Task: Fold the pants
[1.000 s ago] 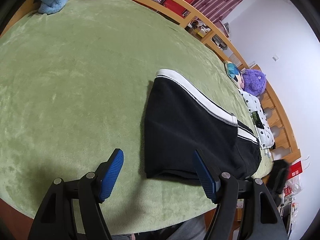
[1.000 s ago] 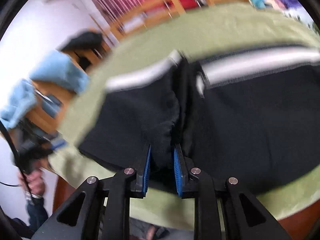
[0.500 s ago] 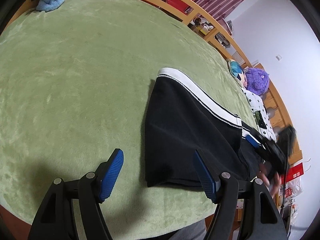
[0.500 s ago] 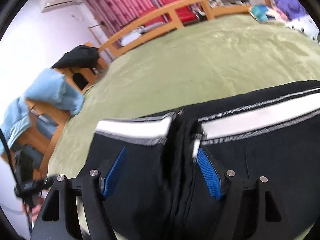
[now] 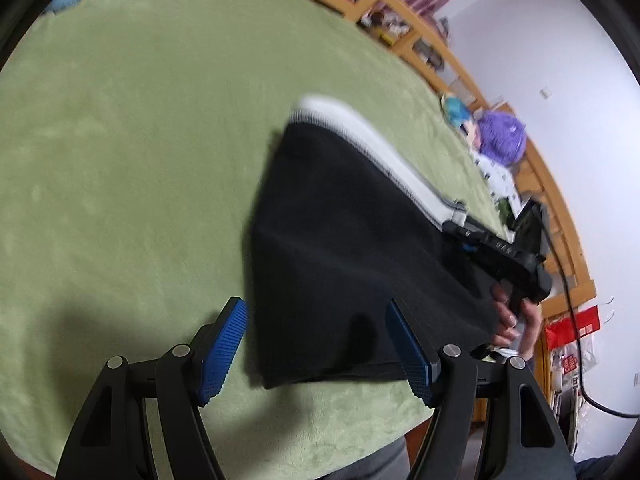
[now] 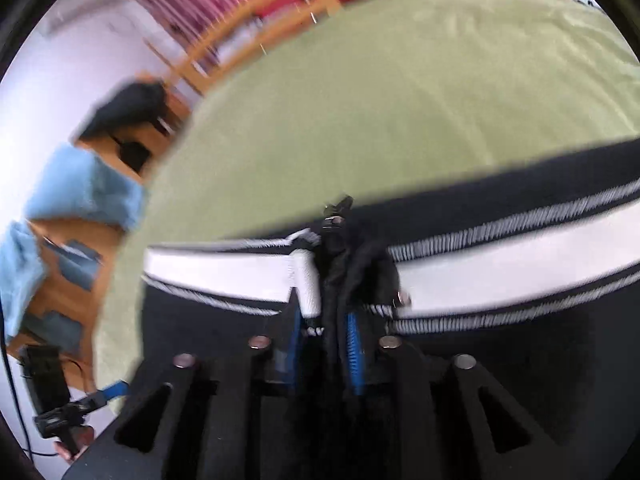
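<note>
Black pants with a white striped waistband (image 5: 344,248) lie folded on the green plush bed cover (image 5: 132,152), close to the bed's near edge and toward its right side in my left wrist view. Waistband runs along the far side of the pants, white band with black-and-white stitched trim either side.

My left gripper (image 5: 316,350) hangs over the near edge of the bed with its jaws spread wide, nothing between the 2 blue ribbed pads (image 5: 222,354). Left pad is over bare cover just beside the pants' left edge, right pad over the black fabric near the hem. Contact with the cloth: cannot tell.

My right gripper (image 6: 324,350) is at the waistband, jaws drawn close together and pinching a bunched ridge of black fabric at the middle of the band, where the 2 white sections meet. Blue pads (image 6: 353,354) are mostly buried in the cloth. View is motion-blurred. In the left wrist view this gripper (image 5: 496,256) shows at the right end of the pants, my hand (image 5: 516,316) on its handle.

Wooden bed rail (image 5: 420,28) curves along the far edge. Purple plush toy (image 5: 502,138) sits at the far right corner. Light blue fuzzy blanket (image 6: 86,188) hangs at the left side of the bed in the right wrist view.
</note>
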The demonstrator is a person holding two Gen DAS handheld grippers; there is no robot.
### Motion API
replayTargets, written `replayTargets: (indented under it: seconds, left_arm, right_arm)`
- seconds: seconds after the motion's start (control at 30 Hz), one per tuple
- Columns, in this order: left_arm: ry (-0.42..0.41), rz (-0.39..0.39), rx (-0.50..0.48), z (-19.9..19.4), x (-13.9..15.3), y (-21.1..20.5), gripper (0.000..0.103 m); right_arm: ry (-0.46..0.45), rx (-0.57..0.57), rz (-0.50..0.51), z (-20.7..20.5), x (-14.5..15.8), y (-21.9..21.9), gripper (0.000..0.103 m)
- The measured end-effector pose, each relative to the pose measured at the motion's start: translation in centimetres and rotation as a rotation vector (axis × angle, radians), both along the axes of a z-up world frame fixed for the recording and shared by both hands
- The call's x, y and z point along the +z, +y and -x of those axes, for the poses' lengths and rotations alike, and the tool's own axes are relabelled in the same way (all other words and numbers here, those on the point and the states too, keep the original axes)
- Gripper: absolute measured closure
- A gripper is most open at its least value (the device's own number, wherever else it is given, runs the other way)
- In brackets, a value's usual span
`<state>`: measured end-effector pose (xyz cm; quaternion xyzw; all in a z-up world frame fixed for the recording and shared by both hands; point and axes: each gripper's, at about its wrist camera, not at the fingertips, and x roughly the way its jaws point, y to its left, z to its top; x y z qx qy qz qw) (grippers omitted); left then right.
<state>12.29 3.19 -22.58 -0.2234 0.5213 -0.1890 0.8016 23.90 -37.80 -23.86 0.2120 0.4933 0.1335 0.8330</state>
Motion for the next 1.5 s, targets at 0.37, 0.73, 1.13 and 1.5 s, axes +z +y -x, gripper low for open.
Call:
replayTargets:
  seconds: [0.37,0.73,1.13,1.5]
  left_arm:
    - [0.007,0.005,-0.036,1.7,-0.9,-0.4,0.033]
    - [-0.06,-0.031,0.002,-1.9,1.1,0.7,0.032]
    - [-0.014,-0.061,0.028,-6.3,-2.6,-1.2,0.034]
    - [0.004,-0.099,0.051,-8.0,-2.6,-2.4,0.048]
  right_arm:
    - [-0.166,0.027,0.017,11.5,4.9,0.1,0.045]
    - [-0.14,-0.007,0.119,16.8,3.3,-0.5,0.039]
    - [-0.04,-0.667,0.126,24.8,1.7,-21.3,0.038]
    - [-0.092,-0.701,-0.07,20.8,-1.4,-23.9,0.036]
